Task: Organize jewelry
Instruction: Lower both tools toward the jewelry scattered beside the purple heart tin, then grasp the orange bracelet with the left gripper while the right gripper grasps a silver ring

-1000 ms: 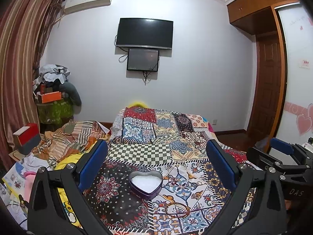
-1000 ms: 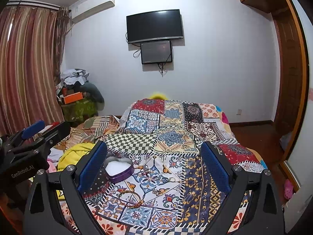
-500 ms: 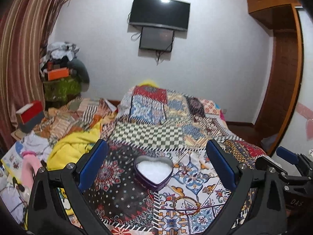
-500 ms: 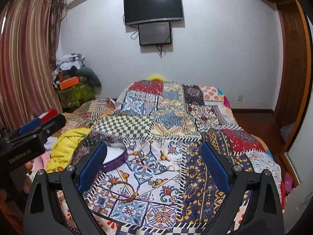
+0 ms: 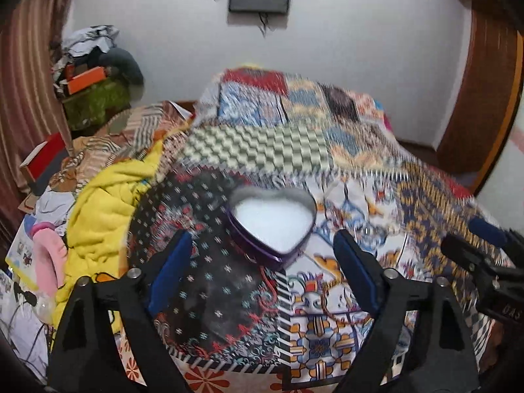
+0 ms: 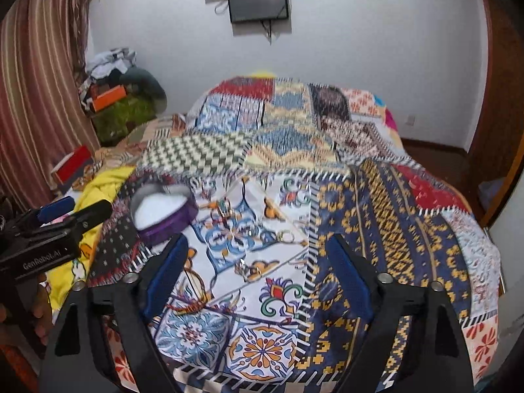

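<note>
Both claws wide open, nothing held. Left claw [image 5: 262,281] over heart tin [image 5: 273,226], open, white lining, on bed near left edge. Right claw [image 6: 258,271] above rings [image 6: 285,236] & bracelet [image 6: 193,290] loose on quilt [image 6: 393,229]. Judged: pieces light, small, slippery; bracelet limp. Pinch band edge, not stones; quilt soft, gives under press.

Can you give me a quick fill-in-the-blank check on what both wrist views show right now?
1. The purple tin on the quilt is shaped like a ____.
2. The tin's lining is ____ in colour.
3. The left gripper and right gripper are both ____, holding nothing.
4. The blanket left of the tin is ____.

Missing words: heart; white; open; yellow
</note>
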{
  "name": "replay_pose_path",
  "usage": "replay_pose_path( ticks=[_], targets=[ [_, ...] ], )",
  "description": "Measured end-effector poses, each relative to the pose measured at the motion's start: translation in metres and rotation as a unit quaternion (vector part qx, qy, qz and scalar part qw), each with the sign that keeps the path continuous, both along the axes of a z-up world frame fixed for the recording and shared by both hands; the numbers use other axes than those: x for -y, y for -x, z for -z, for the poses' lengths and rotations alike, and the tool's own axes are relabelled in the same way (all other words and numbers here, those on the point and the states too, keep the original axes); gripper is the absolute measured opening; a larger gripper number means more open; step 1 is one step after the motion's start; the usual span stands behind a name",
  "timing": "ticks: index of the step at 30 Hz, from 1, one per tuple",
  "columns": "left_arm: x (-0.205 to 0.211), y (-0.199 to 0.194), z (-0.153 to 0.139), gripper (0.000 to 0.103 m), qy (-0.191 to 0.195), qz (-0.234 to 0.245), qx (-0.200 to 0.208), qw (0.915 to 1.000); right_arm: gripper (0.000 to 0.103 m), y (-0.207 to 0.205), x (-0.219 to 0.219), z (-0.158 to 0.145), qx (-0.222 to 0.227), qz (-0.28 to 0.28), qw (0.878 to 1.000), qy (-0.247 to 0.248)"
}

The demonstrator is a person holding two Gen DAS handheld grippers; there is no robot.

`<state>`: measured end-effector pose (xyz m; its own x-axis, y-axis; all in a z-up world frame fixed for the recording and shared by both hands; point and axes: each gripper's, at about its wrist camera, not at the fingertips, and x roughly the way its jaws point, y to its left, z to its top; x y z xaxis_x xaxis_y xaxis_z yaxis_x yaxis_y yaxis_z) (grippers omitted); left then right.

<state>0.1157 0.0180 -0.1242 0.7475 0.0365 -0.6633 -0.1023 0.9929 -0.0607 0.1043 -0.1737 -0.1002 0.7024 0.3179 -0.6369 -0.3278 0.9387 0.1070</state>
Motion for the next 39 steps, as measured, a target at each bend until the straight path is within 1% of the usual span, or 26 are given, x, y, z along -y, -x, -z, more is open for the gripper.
replay_pose_path(
  ticks=[2,4,6,8,9,11,13,17,19,20,24,25,29,31,32,34,37,39],
  targets=[
    [0.005,-0.003,0.007,0.082,0.001,0.013,-0.014,0.9998,0.075,-0.003,-0.001,0.007,-0.011,-0.004,1.000,0.003],
    [0.011,-0.007,0.014,0.075,0.003,0.029,-0.032,0.9991,0.072,-0.005,-0.001,0.015,-0.023,-0.008,1.000,0.006],
    [0.016,-0.012,0.021,0.072,0.003,0.043,-0.050,0.9978,0.067,-0.009,0.000,0.021,-0.032,-0.009,0.999,0.009],
    [0.022,-0.015,0.027,0.071,-0.003,0.051,-0.062,0.9967,0.063,-0.013,0.000,0.027,-0.046,-0.011,0.999,0.012],
    [0.024,-0.017,0.030,0.071,-0.001,0.057,-0.066,0.9962,0.059,-0.015,0.000,0.029,-0.051,-0.014,0.999,0.011],
    [0.027,-0.019,0.035,0.068,0.006,0.070,-0.074,0.9948,0.056,-0.018,0.000,0.035,-0.064,-0.019,0.998,0.008],
    [0.031,-0.021,0.040,0.061,0.006,0.079,-0.081,0.9935,0.054,-0.021,-0.001,0.040,-0.074,-0.023,0.997,0.006],
    [0.034,-0.022,0.049,0.052,0.007,0.094,-0.091,0.9914,0.050,-0.028,-0.004,0.048,-0.095,-0.032,0.995,0.002],
    [0.034,-0.023,0.054,0.044,0.020,0.101,-0.100,0.9896,0.048,-0.031,-0.006,0.052,-0.106,-0.036,0.994,-0.001],
    [0.034,-0.023,0.057,0.042,0.027,0.104,-0.104,0.9888,0.046,-0.033,-0.007,0.054,-0.111,-0.038,0.993,-0.003],
    [0.035,-0.023,0.061,0.040,0.029,0.113,-0.102,0.9879,0.042,-0.039,-0.010,0.064,-0.133,-0.043,0.990,-0.002],
    [0.036,-0.023,0.062,0.037,0.036,0.119,-0.103,0.9868,0.042,-0.041,-0.011,0.066,-0.136,-0.042,0.990,-0.003],
    [0.036,-0.023,0.063,0.029,0.050,0.130,-0.108,0.9843,0.042,-0.042,-0.014,0.071,-0.142,-0.045,0.989,0.000],
    [0.037,-0.024,0.064,0.023,0.056,0.135,-0.112,0.9829,0.042,-0.043,-0.016,0.073,-0.139,-0.045,0.989,0.006],
    [0.037,-0.024,0.065,0.022,0.056,0.136,-0.113,0.9826,0.042,-0.043,-0.018,0.073,-0.137,-0.045,0.989,0.009],
    [0.039,-0.024,0.065,0.014,0.053,0.138,-0.114,0.9824,0.039,-0.043,-0.019,0.074,-0.133,-0.046,0.990,0.017],
    [0.038,-0.024,0.066,0.008,0.056,0.139,-0.115,0.9819,0.027,-0.044,-0.019,0.074,-0.129,-0.047,0.990,0.020],
    [0.037,-0.023,0.065,0.007,0.061,0.139,-0.115,0.9816,0.027,-0.044,-0.020,0.073,-0.128,-0.049,0.990,0.020]
  ],
)
